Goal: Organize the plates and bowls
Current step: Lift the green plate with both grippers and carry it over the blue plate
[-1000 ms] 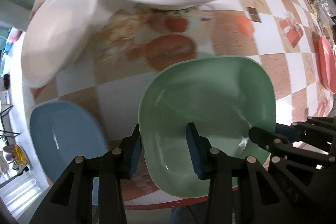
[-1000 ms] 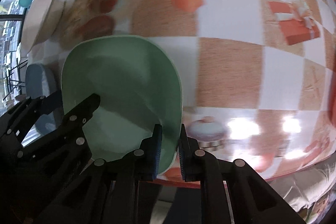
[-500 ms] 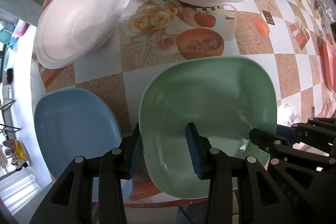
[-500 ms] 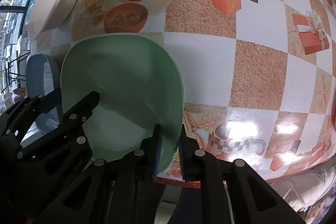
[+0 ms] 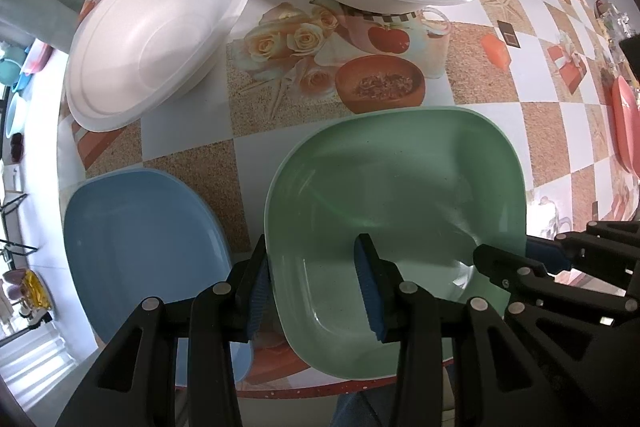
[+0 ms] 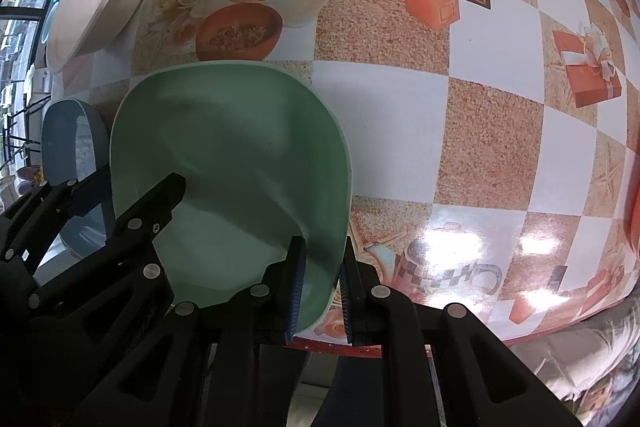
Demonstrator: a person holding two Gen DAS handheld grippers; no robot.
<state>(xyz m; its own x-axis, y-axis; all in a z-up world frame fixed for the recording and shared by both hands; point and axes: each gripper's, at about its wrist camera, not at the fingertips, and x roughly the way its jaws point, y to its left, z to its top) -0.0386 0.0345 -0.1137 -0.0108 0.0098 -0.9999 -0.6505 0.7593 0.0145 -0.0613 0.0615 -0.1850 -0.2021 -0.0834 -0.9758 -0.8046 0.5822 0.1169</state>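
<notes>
Right wrist view first: the right gripper [image 6: 320, 291] has its two fingers [image 6: 295, 279] pinching the rim of the green plate [image 6: 236, 163], one finger inside the plate and one outside. The gap between them is small, and the rim fills it. This grip is at the plate's right near corner, close to the near edge of the table [image 6: 472, 131].

From the left wrist view, the left gripper [image 5: 314, 283] has its fingers [image 5: 366, 283] spread wide. They sit on both sides of the green plate's [image 5: 400, 179] left rim, one finger outside it and one over the plate's inside. They do not look pressed on the rim yet, though I cannot be sure about the outer finger.

So the green plate lies right in front of both sets of fingers, between the two grippers, at the near edge of the table. It reaches away from the fingers toward the middle of the table.

Just to the left of the green plate is the blue plate [image 5: 144, 247], at the near left corner of the table. The two look like the same rounded square shape. I think the green plate needs to go left, onto the blue one, and the left gripper is the closer one to that spot.

Farther back are two white bowls [image 5: 160, 27], near the far left part of the table.
</notes>
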